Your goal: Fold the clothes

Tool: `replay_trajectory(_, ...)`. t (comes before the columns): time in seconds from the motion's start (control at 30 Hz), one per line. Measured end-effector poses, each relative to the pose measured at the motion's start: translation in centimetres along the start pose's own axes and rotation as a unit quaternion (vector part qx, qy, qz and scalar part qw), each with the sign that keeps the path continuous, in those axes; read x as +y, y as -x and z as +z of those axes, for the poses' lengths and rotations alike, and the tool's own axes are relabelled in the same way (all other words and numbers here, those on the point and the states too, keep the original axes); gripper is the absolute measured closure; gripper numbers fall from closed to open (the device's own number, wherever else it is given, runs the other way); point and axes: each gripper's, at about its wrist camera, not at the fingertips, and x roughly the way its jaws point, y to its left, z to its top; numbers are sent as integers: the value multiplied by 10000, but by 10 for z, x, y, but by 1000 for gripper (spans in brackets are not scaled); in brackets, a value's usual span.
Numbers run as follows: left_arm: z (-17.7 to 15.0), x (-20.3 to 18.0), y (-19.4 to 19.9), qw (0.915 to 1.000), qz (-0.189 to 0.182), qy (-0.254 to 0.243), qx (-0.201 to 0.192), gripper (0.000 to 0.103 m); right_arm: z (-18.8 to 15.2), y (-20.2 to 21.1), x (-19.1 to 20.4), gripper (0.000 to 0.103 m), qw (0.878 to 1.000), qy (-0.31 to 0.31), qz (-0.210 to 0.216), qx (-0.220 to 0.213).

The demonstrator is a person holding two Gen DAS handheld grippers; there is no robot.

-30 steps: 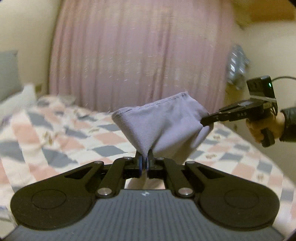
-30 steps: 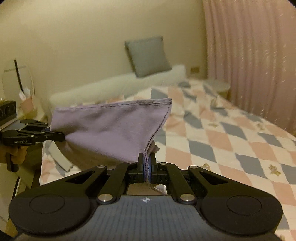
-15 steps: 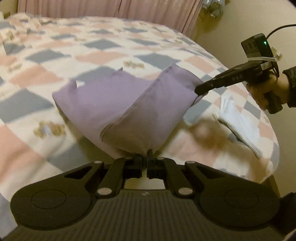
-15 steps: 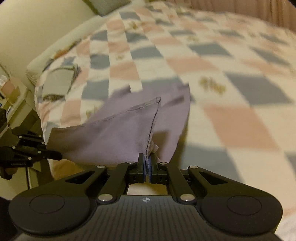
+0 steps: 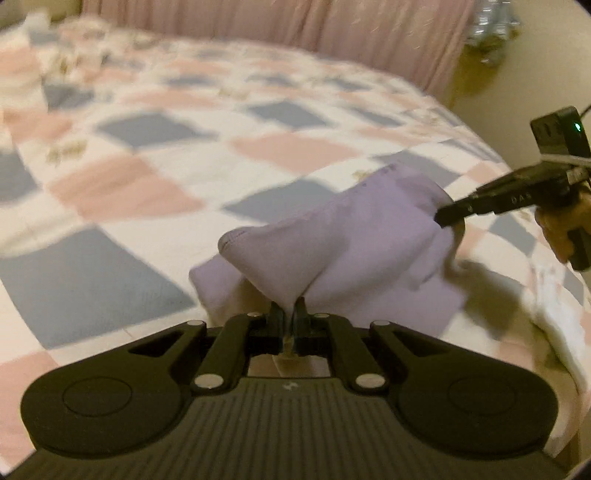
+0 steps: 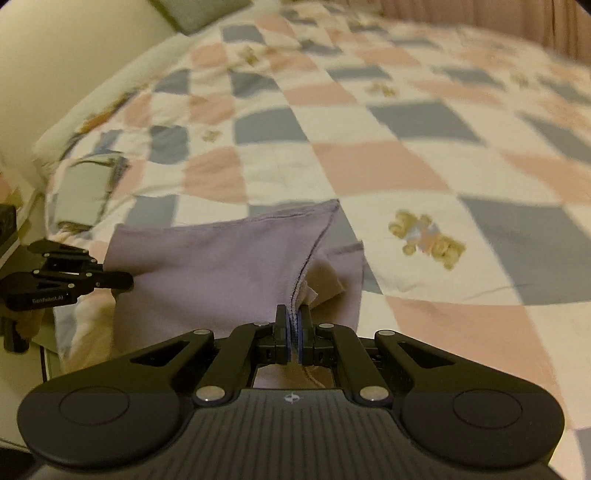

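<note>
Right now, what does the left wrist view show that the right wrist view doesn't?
Only the left wrist view shows the pink curtain and the right claw seen from outside, pinching the lavender cloth. Only the right wrist view shows the grey pillow, the teddy bear print and the left claw from outside. Both show the cloth held between shut claws over the checked quilt.

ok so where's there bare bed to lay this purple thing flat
Open quilt lies beyond the lilac garment, toward the pink curtain, and right of it around the teddy bear print. It is crowded at the near edge, where the left gripper and right gripper pinch the garment.
</note>
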Motion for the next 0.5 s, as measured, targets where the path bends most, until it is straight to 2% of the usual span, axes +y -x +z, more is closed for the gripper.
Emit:
replay_trajectory(0.07, -2, 9, -15, 9996, 32, 193, 202, 98, 1, -20, -9, 96, 9996, -175, -31, 201)
replay_trajectory(0.1, -2, 14, -20, 9989, -4, 370, 282, 96, 1, -23, -12, 86, 9994, -261, -63, 221)
replay_trajectory(0.13, -1, 21, -20, 9977, -54, 610, 307, 95, 2, -24, -15, 81, 9990, -364, -113, 212)
replay_trajectory(0.27, 3, 49, -16, 9862, -331, 1608, 213, 82, 8, -17, -21, 78, 9981, -604, -63, 134)
replay_trajectory(0.33, 6, 62, -16, 9793, -352, 1986, 148, 81, 12, -15, -27, 73, 9974, -716, -54, 77)
replay_trajectory(0.43, 10, 74, -20, 9727, -396, 2285, 105, 81, 18, -19, -37, 69, 9951, -992, -24, 13)
replay_trajectory(0.5, 12, 79, -23, 9689, -472, 2426, 121, 82, 23, -28, -43, 62, 9931, -1173, 39, 35)
